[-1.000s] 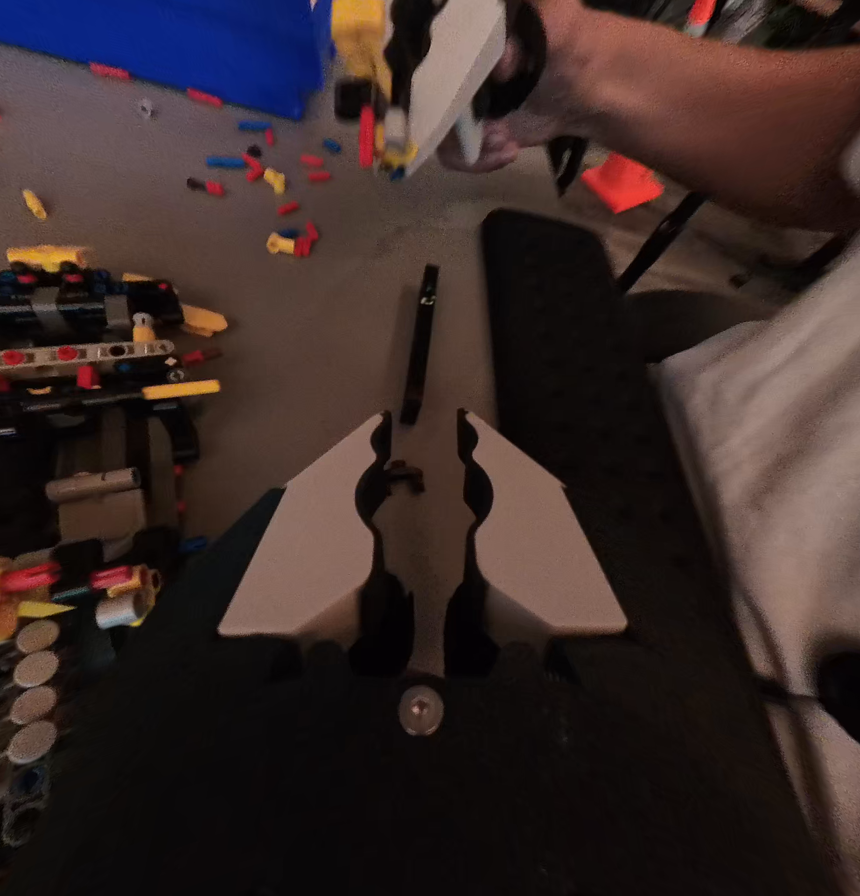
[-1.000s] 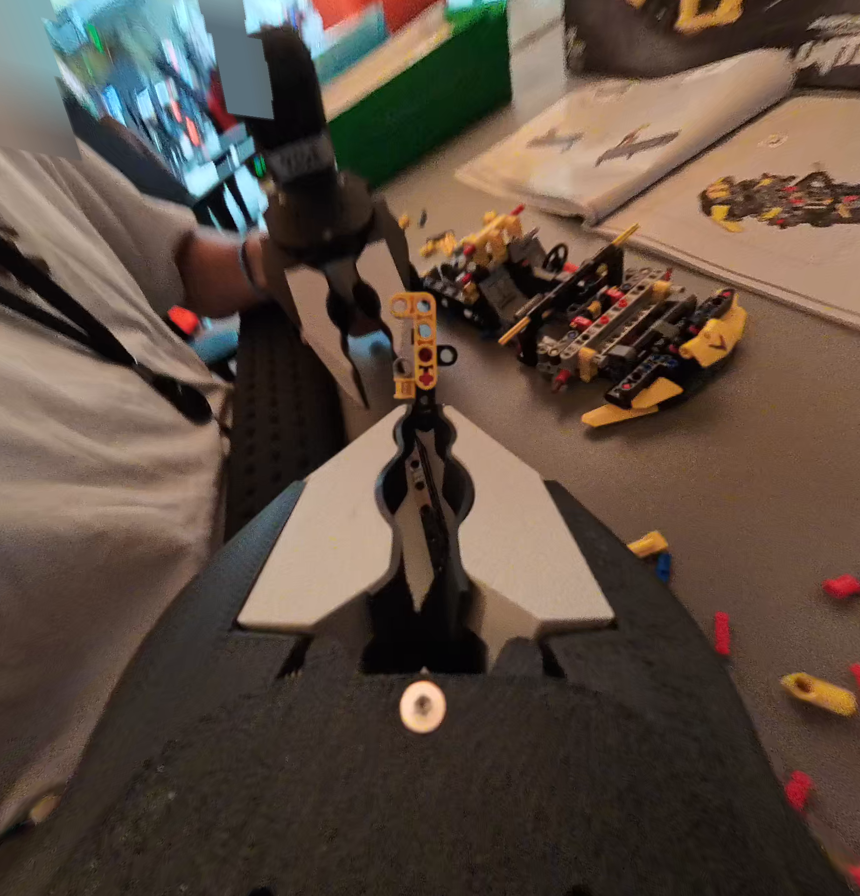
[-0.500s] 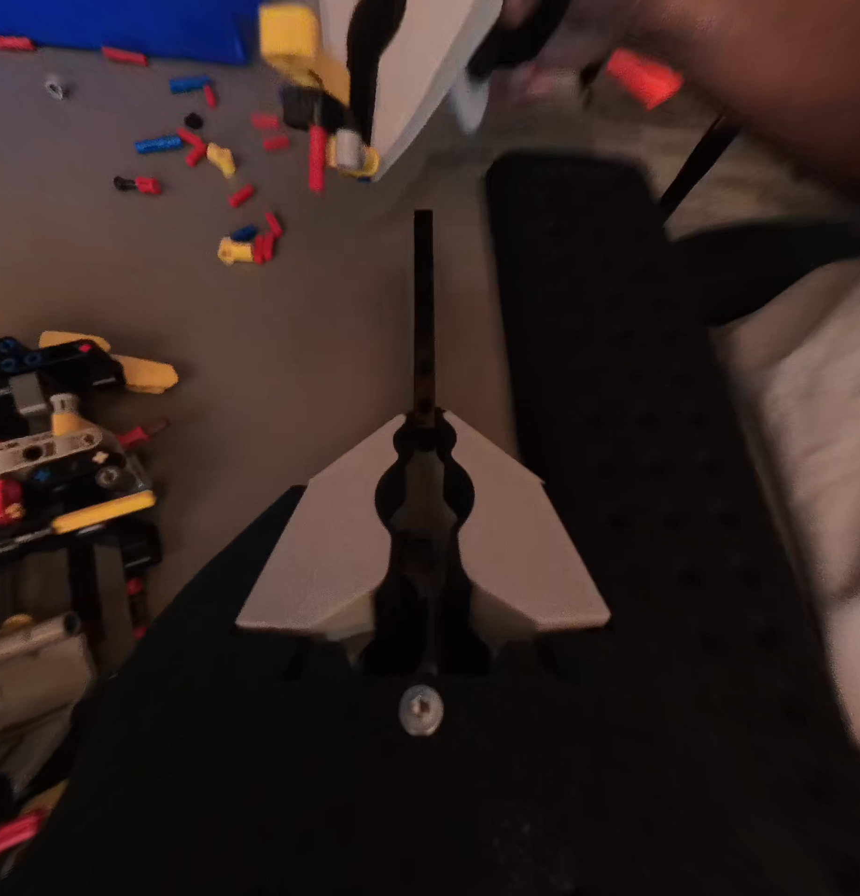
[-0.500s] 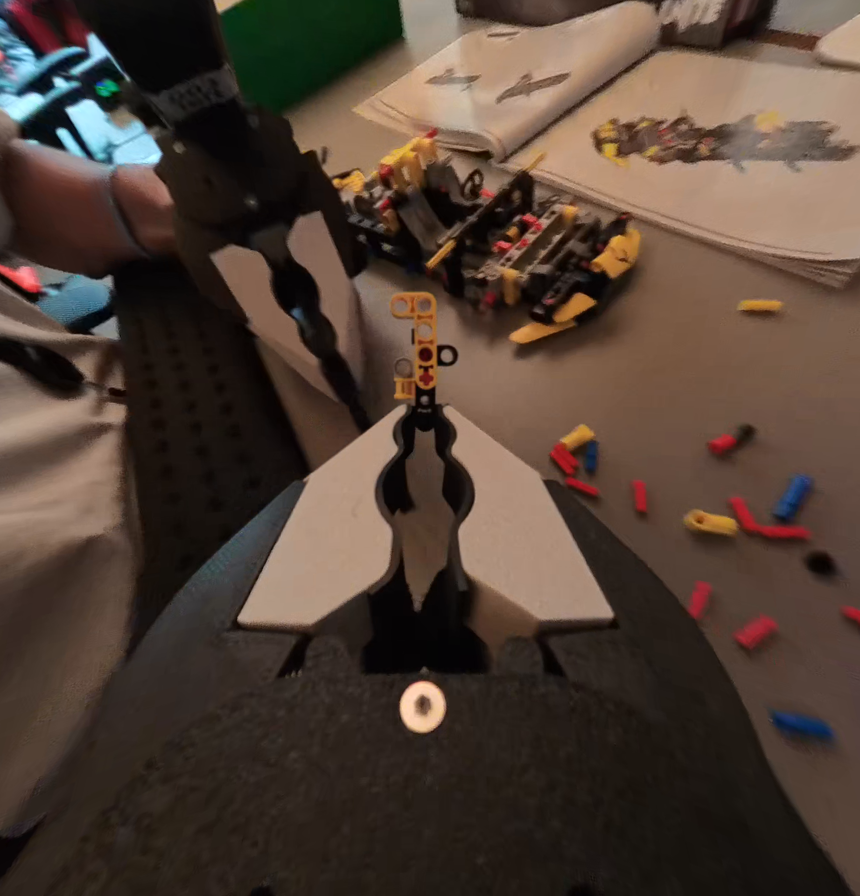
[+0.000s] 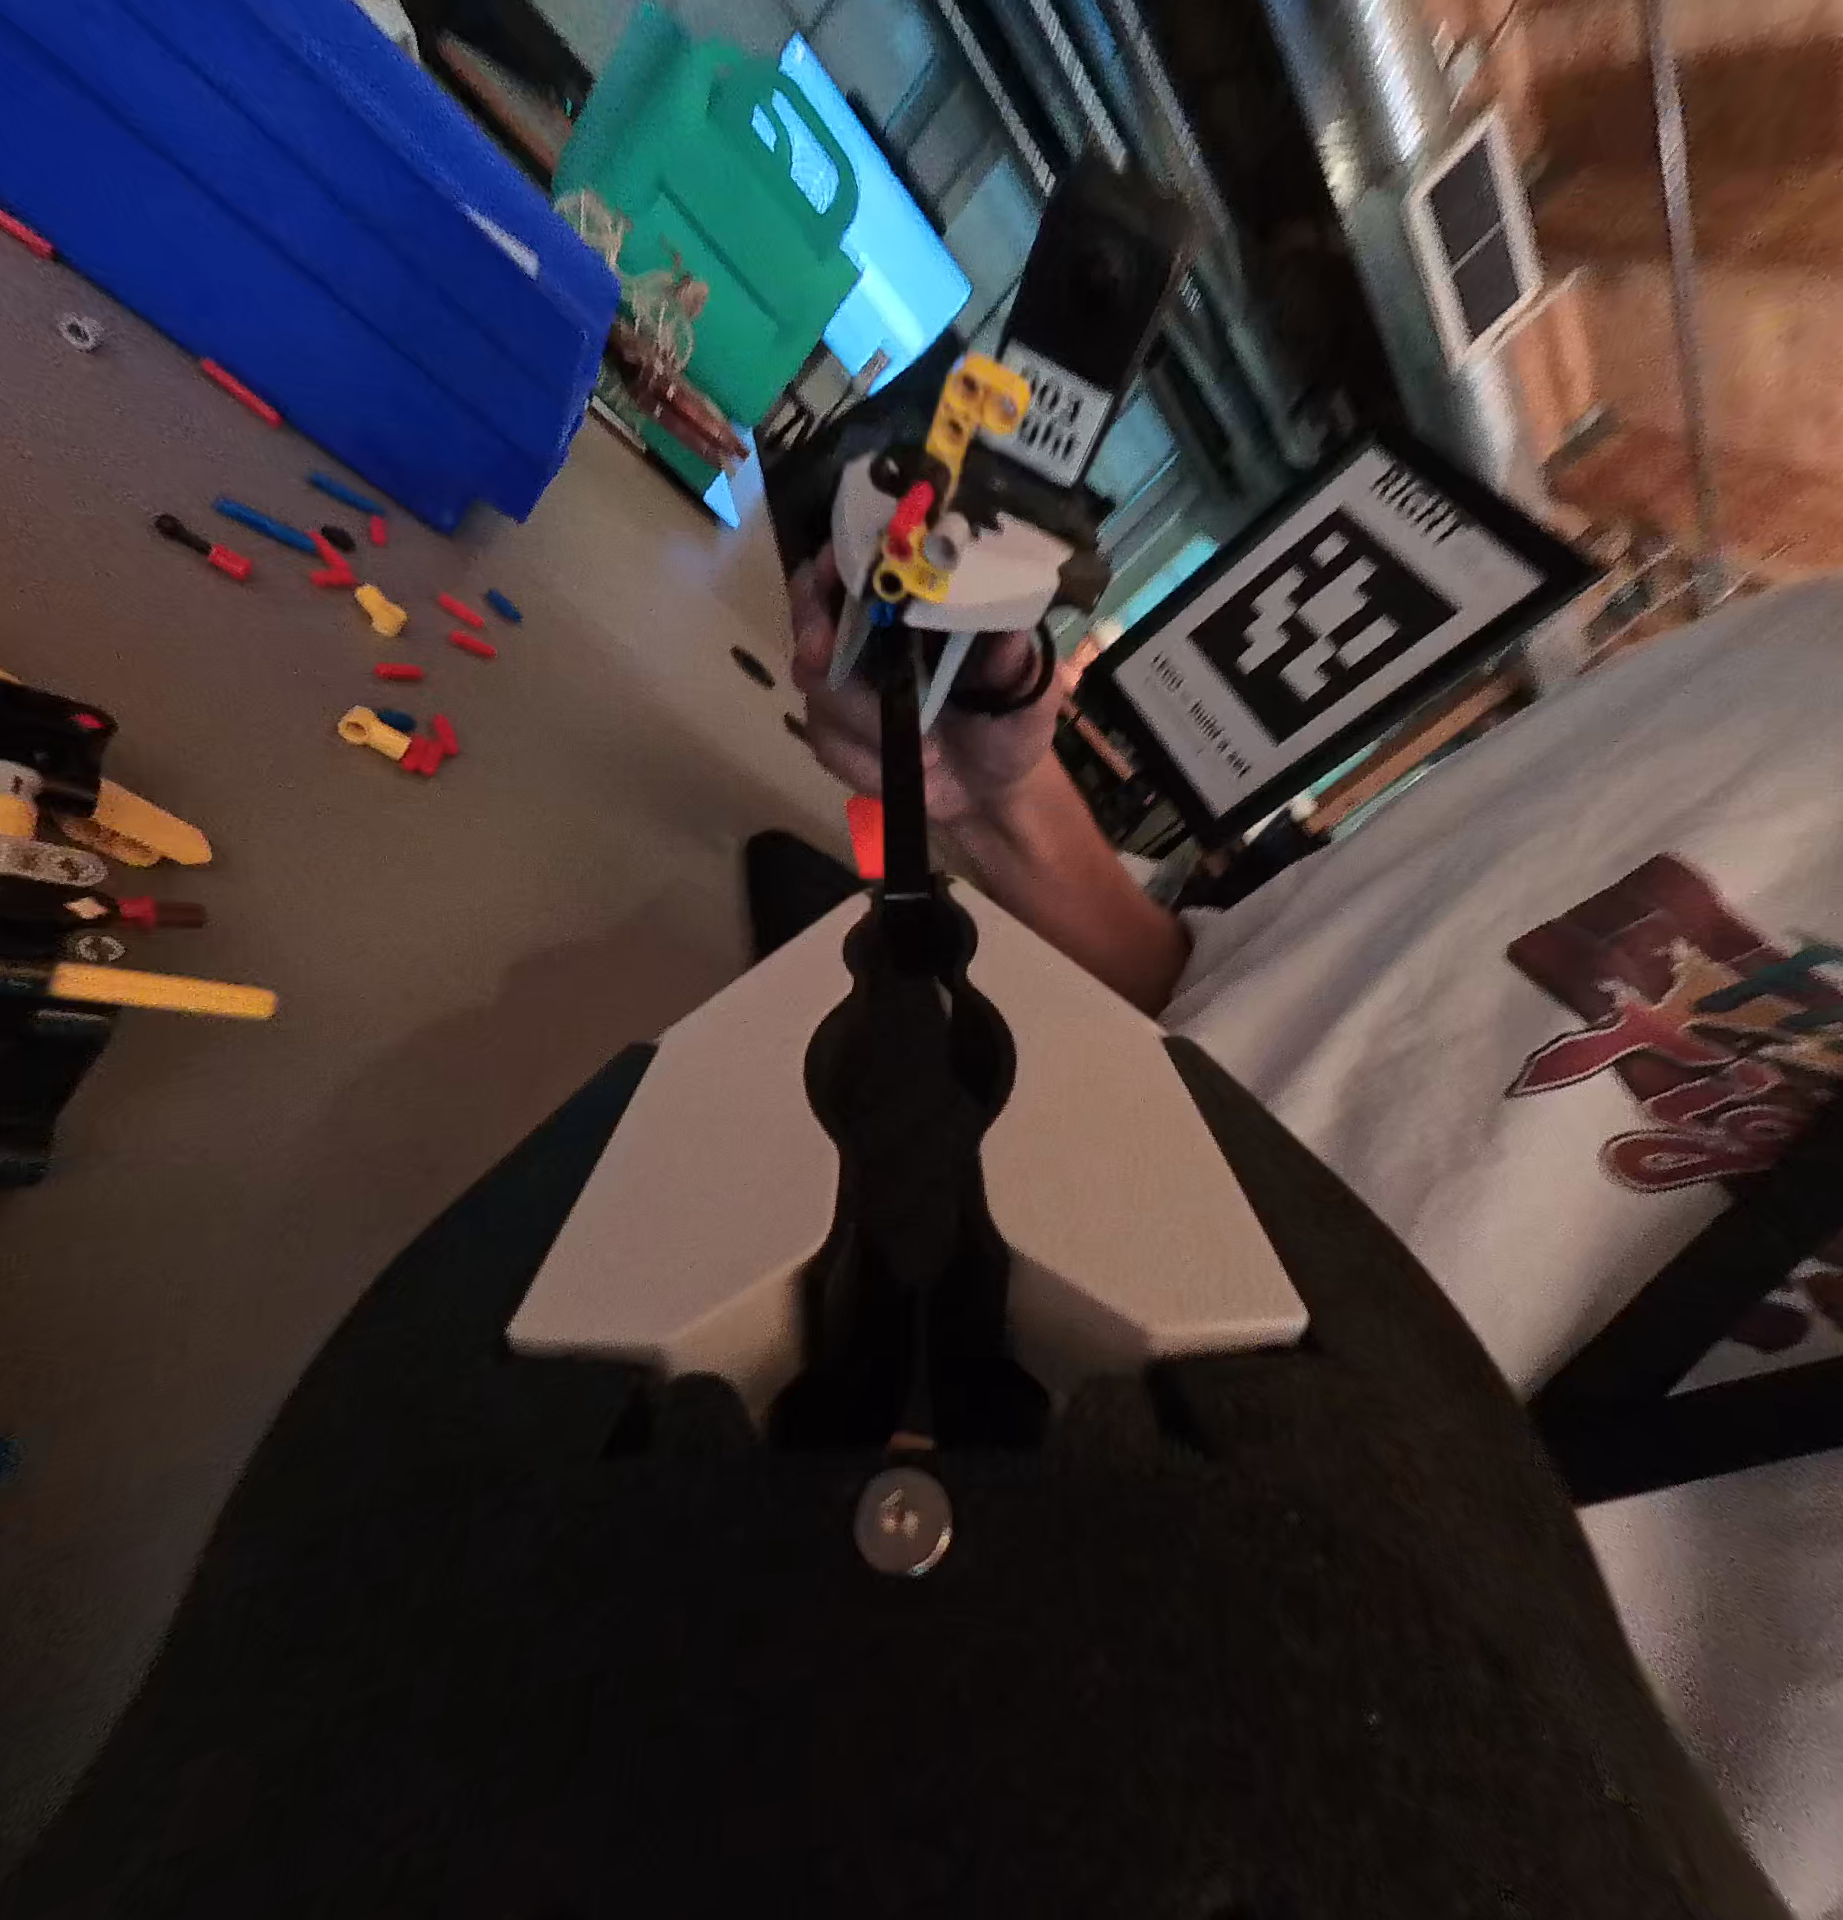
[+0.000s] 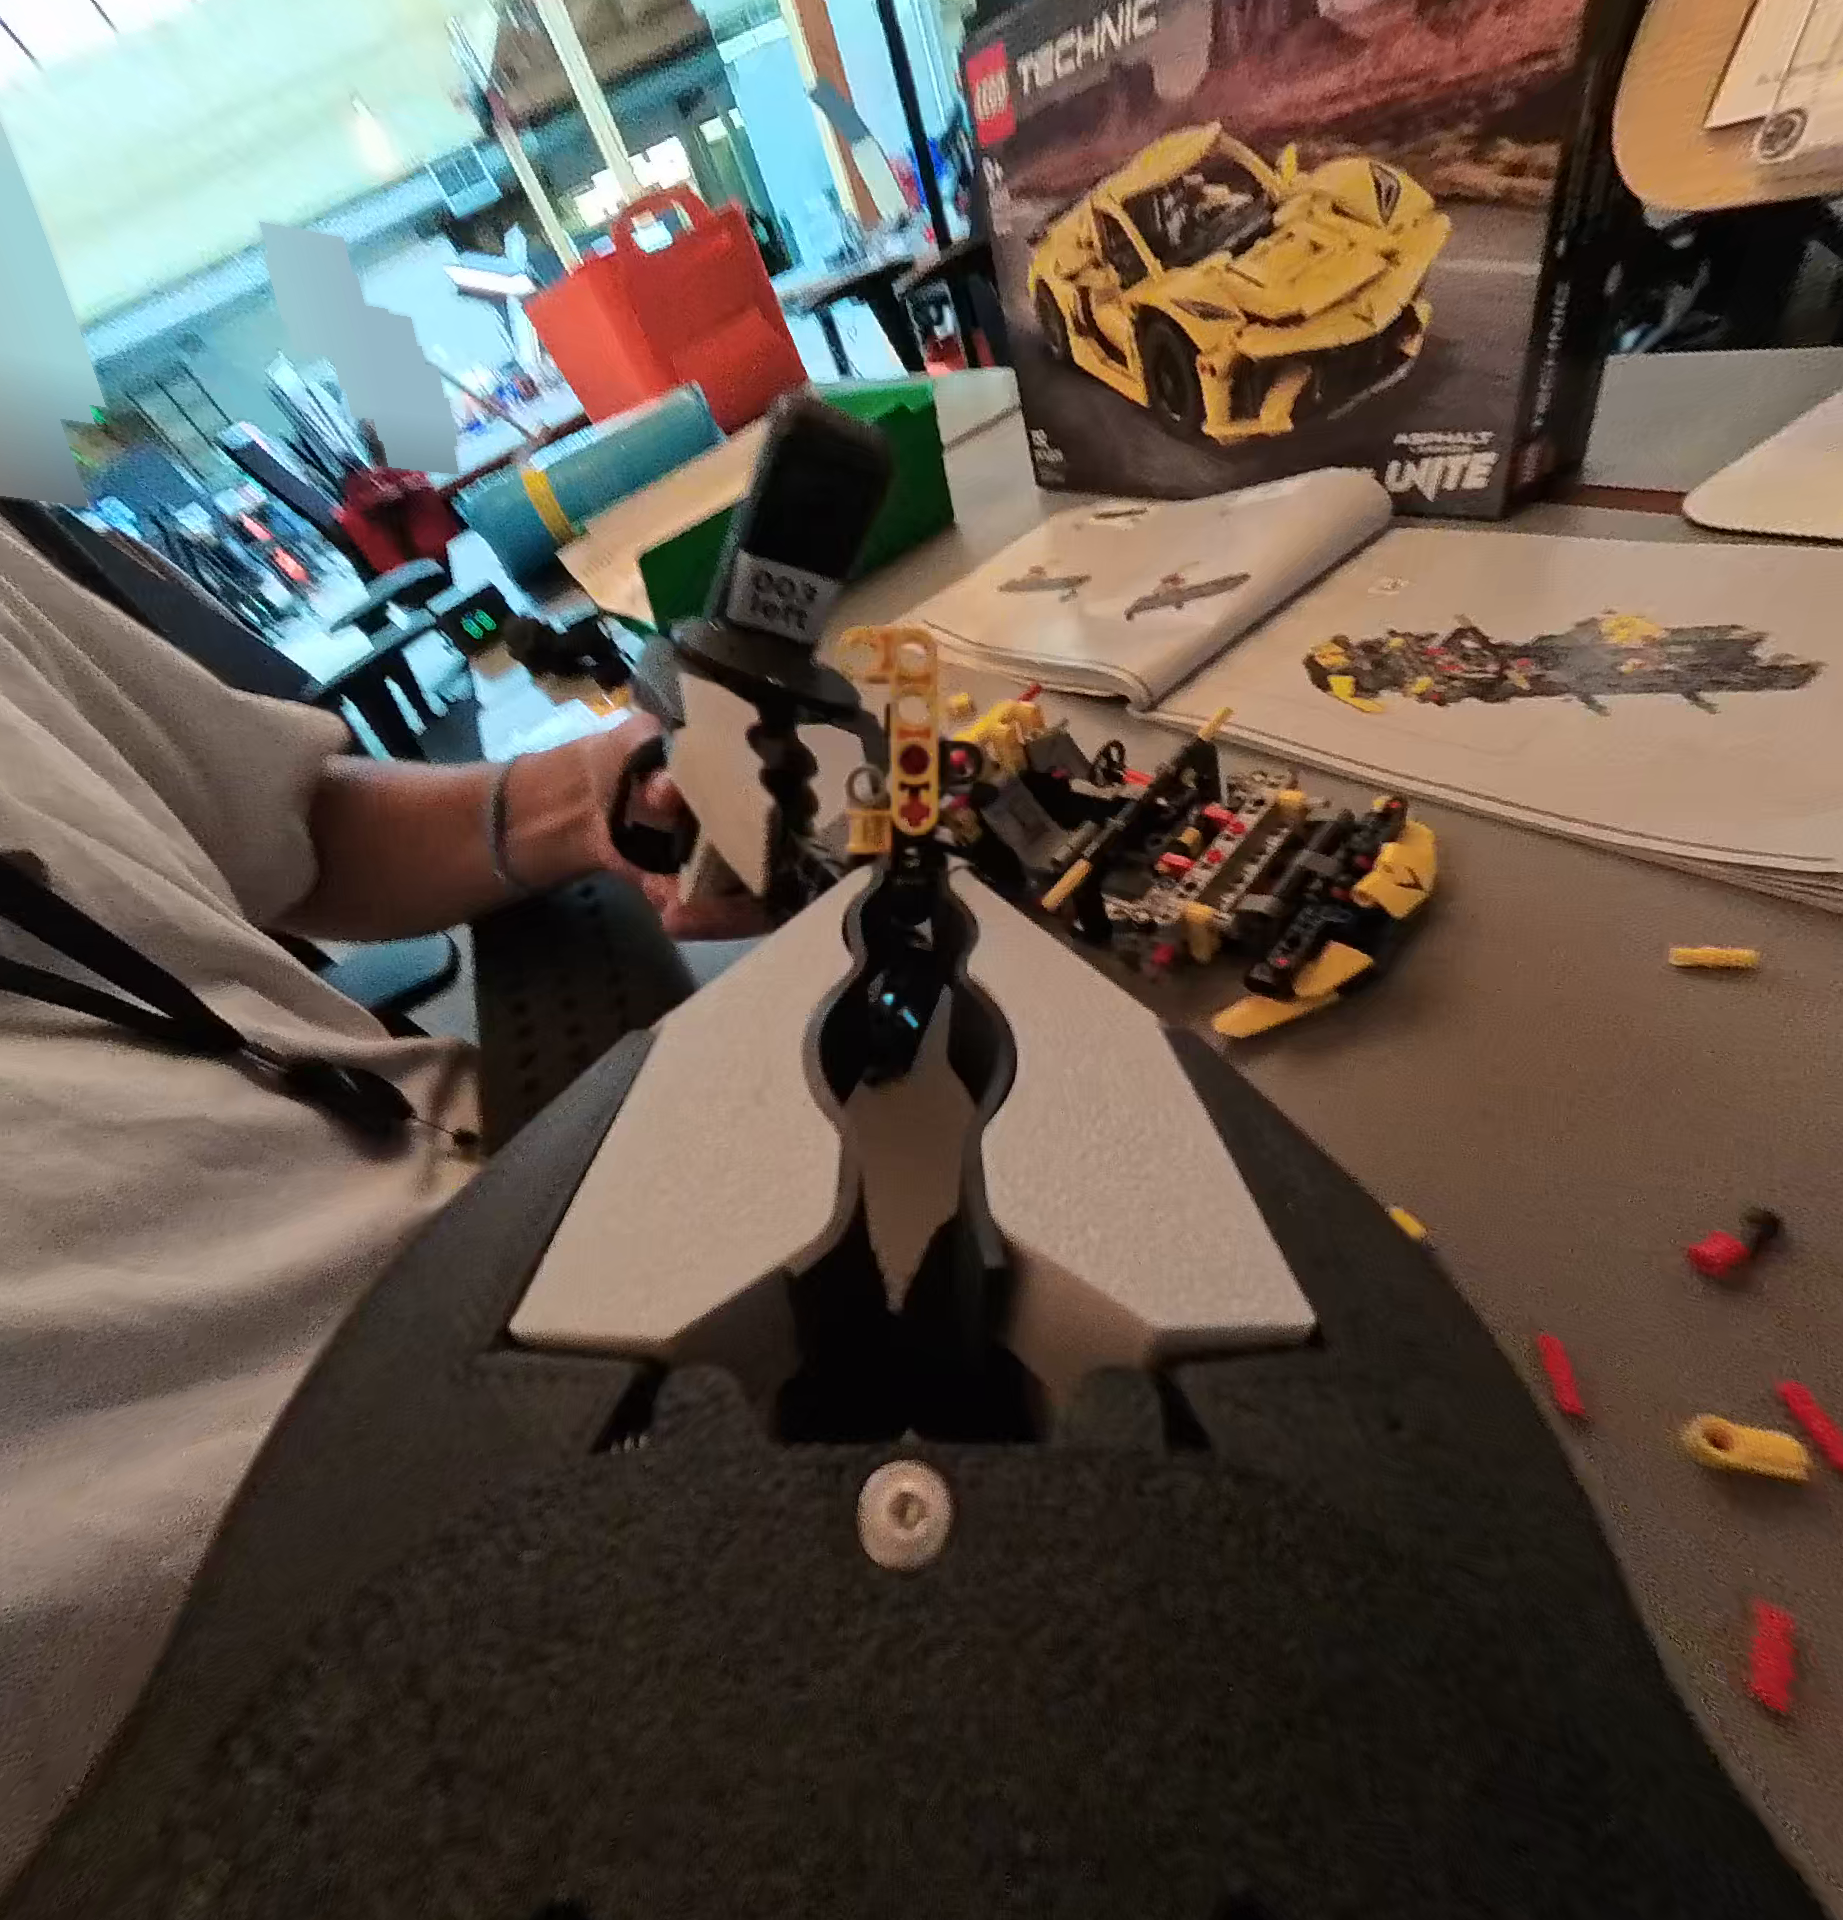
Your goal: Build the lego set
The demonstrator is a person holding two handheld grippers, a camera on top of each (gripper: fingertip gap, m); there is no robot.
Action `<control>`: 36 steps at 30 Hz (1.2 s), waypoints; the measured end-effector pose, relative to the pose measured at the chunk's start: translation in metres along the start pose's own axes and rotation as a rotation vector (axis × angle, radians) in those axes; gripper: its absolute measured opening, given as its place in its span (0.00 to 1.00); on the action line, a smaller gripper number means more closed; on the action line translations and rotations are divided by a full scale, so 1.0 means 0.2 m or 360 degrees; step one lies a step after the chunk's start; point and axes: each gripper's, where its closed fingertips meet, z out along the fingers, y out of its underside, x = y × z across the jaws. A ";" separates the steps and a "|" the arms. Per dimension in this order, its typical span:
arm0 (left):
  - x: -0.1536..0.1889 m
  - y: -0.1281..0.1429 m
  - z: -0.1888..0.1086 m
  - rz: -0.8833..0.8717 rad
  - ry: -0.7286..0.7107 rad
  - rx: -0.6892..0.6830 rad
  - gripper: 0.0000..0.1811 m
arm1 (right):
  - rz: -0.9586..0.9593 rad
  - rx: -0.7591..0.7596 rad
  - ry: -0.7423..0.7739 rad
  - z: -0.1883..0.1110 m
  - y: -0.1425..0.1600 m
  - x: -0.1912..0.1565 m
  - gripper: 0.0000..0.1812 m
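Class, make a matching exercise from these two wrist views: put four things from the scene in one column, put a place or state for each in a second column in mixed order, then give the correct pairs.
Things
1. black beam
2. yellow beam assembly
3. half-built car
4. instruction booklet

Places or states
A. lying open on the table, behind the car
B. clamped in the left gripper, off the table
C. resting on the table, no gripper touching it
D. clamped in the right gripper, off the table

Pairs: 1-B, 2-D, 3-C, 4-A
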 end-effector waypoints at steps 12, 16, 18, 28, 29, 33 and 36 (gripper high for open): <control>0.02 -0.13 -0.17 0.0151 -0.0125 0.0074 0.04 | 0.0150 0.0123 0.0011 -0.02 -0.07 0.03 0.03; 0.02 -0.16 -0.21 0.0130 -0.0112 0.0167 0.04 | 0.0144 0.0114 0.0022 0.05 -0.07 0.02 0.03; 0.02 -0.18 -0.24 0.0105 -0.0092 0.0236 0.04 | 0.0192 0.0150 -0.0007 0.07 -0.08 0.02 0.03; 0.02 -0.23 -0.30 0.0195 -0.0100 0.0313 0.04 | 0.0307 0.0181 -0.0177 0.24 -0.06 -0.05 0.03; 0.02 -0.24 -0.31 0.0190 -0.0112 0.0335 0.04 | 0.0310 0.0185 -0.0170 0.26 -0.06 -0.05 0.03; 0.01 -0.25 -0.32 0.0166 -0.0131 0.0354 0.04 | 0.0365 0.0198 -0.0196 0.27 -0.05 -0.04 0.03; 0.01 -0.29 -0.34 0.0109 -0.0101 0.0458 0.04 | 0.0400 0.0214 -0.0230 0.29 -0.05 -0.06 0.03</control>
